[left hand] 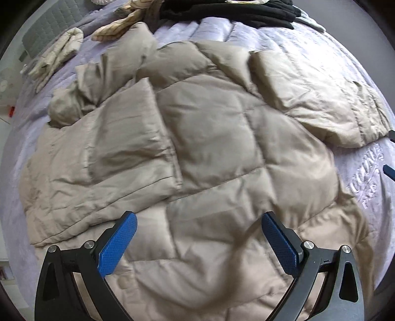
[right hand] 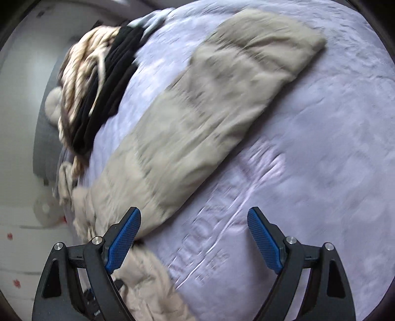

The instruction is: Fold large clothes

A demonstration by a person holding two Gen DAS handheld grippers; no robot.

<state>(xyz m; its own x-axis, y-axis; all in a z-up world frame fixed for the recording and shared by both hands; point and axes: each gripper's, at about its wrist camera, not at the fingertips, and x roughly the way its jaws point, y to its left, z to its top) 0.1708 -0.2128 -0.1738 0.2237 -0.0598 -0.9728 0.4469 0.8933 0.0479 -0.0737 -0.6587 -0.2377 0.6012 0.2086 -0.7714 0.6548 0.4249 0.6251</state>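
Note:
A large beige quilted puffer jacket (left hand: 209, 148) lies spread on a lavender bedspread (left hand: 308, 39). One sleeve (left hand: 118, 158) is folded across its body on the left; the other sleeve (left hand: 321, 103) stretches out to the right. My left gripper (left hand: 198, 222) hovers open and empty above the jacket's lower part. In the right wrist view the outstretched sleeve (right hand: 209, 106) runs diagonally over the bedspread (right hand: 321, 148). My right gripper (right hand: 193, 217) is open and empty beside the sleeve's near edge, over embroidered lettering (right hand: 212, 249). The right view is motion-blurred.
A pile of black clothes (left hand: 246, 12) and cream patterned clothes (left hand: 118, 24) lies at the far end of the bed, also in the right wrist view (right hand: 98, 98). A grey headboard (left hand: 49, 29) is at far left. A white wall (right hand: 19, 234) lies left.

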